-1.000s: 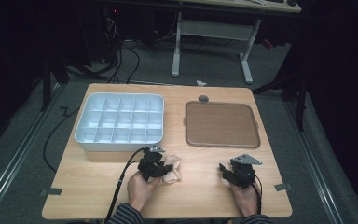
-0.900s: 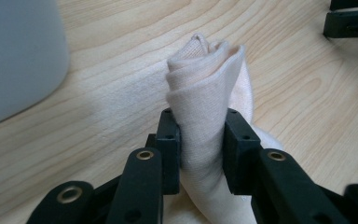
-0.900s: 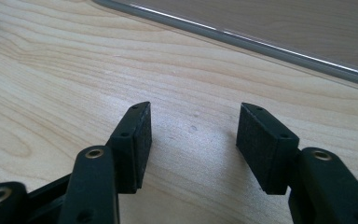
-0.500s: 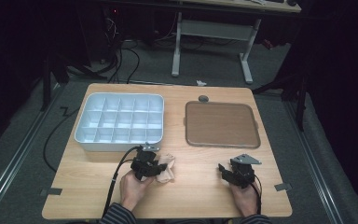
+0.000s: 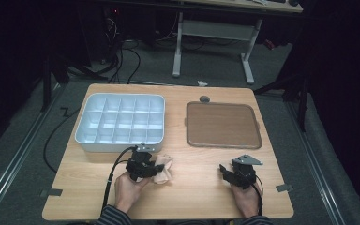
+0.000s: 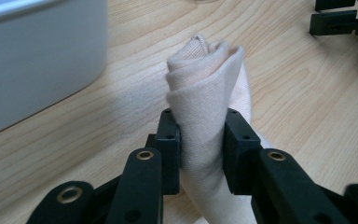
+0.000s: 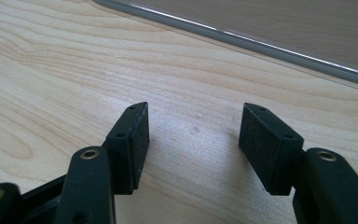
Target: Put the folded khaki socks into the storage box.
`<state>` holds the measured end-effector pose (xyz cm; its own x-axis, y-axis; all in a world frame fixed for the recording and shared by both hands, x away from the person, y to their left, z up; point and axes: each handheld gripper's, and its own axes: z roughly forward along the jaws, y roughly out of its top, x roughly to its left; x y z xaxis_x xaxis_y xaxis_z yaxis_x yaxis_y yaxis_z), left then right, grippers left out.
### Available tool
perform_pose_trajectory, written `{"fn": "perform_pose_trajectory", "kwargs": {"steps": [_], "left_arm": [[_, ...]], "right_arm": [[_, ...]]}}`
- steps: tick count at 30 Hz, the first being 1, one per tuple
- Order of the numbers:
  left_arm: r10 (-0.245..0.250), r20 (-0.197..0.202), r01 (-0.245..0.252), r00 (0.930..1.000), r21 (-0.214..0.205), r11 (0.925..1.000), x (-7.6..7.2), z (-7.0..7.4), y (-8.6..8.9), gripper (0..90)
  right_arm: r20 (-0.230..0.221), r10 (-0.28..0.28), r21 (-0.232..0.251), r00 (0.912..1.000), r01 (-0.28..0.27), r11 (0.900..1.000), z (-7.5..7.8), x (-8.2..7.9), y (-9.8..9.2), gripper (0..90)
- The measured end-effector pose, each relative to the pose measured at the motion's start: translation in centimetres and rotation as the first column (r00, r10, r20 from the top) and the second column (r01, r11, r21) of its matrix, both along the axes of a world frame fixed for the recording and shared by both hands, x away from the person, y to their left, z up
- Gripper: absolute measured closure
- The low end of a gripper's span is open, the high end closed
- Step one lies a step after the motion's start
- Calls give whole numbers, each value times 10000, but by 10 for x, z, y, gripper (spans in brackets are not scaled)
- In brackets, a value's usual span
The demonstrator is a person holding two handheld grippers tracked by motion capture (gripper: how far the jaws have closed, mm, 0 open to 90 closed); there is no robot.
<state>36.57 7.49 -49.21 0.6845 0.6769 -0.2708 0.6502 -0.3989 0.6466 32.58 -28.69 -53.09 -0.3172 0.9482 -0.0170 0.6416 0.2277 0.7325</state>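
- Gripping a beige cloth (image 6: 205, 107): left gripper (image 5: 146, 167) has its fingers (image 6: 170, 149) clamped on the bunched fabric, near the table (image 5: 197, 197) front, just in front of the white tray (image 5: 120, 123).
- Right gripper (image 5: 236, 172) sits well apart, fingers (image 7: 130, 140) spread wide, nothing between, having just been opening.
- Done: cloth grasped. Part of it looks to rest on the table.
- Left, likely: carry it to a tray; white compartments and brown tray (image 5: 222, 124) both bare.
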Motion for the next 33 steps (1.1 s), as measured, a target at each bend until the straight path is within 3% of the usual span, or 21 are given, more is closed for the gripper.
{"fn": "perform_pose_trajectory", "kwargs": {"steps": [11,33], "left_arm": [[104,42,-105,9999,195,9998,-3,0,10,710],[653,157,-649,9977,-253,9976,-6,12,42,706]], "right_arm": [[-24,34,45,10000,-34,10000,0,0,0,413],[-39,64,55,10000,-64,10000,0,0,0,406]]}}
